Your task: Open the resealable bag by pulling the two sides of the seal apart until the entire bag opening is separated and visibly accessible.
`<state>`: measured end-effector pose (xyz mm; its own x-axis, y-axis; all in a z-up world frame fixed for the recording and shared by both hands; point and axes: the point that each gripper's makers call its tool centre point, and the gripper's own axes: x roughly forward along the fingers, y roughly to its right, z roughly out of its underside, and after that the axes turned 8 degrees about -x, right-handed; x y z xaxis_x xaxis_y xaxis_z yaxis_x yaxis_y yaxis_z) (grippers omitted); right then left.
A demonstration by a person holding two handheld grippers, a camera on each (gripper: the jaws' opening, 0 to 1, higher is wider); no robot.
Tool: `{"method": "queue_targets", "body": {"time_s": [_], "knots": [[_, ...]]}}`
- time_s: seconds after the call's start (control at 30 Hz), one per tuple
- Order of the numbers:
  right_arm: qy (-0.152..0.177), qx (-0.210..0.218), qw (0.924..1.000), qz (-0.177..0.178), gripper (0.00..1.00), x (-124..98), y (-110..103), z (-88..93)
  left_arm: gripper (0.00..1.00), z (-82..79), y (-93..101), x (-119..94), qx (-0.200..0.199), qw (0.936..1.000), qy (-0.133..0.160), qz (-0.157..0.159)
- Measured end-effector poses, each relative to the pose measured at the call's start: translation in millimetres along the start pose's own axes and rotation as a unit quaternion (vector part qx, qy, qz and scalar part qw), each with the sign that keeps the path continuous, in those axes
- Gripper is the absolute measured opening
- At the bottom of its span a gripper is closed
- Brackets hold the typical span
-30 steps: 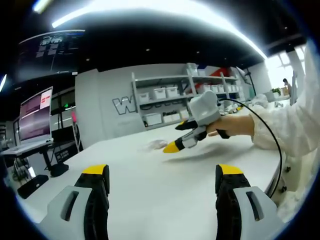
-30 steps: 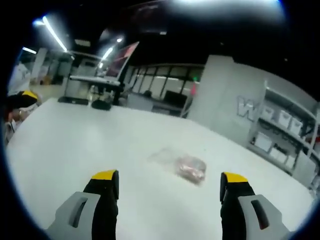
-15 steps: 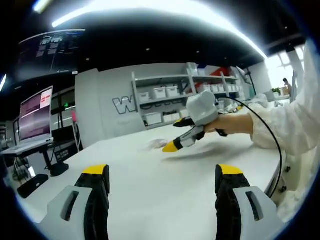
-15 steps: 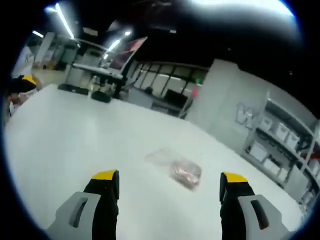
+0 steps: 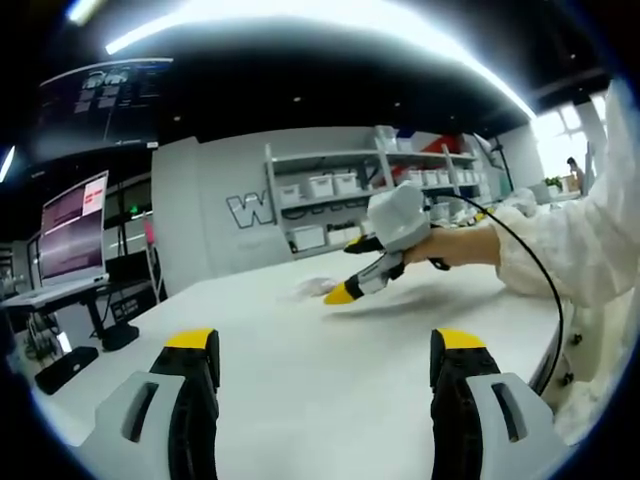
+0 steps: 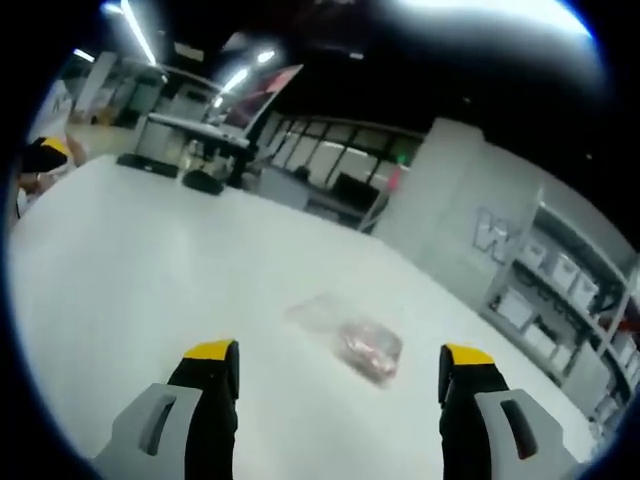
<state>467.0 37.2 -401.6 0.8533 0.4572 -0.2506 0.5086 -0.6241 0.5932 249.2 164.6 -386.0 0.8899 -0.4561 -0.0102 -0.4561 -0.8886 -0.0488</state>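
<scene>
Both tongs, left [image 5: 320,345] and right [image 6: 338,350], gape unladen; the limp, slippery clear plastic resealable bag [image 6: 350,338] on the white surface [image 6: 150,270] probably needs pinching at its seal lips.

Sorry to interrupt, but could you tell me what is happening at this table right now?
A person holds a hand-held gripper in each hand over a white table. The right hand-held gripper is open and aimed at a clear resealable bag lying flat, not yet touched. The left hand-held gripper is open too, farther from the bag.

A clear resealable bag [image 6: 348,338] with reddish contents lies flat on the white table [image 6: 120,270], seal unopened.
</scene>
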Motion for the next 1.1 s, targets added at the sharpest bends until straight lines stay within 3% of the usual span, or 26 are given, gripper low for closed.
{"method": "queue_targets", "body": {"time_s": [0.9,1.1], "knots": [[-0.011,-0.019,0.9997,-0.006,0.82,12,-5,-1.2,0.85,-1.9,-8.5,-4,-0.003,1.0,0.002,-0.006],[-0.015,-0.046,0.9988,-0.003,0.8,17,-7,-2.6,0.85,-0.9,-8.8,-5,-0.005,1.0,0.0,-0.006]]}}
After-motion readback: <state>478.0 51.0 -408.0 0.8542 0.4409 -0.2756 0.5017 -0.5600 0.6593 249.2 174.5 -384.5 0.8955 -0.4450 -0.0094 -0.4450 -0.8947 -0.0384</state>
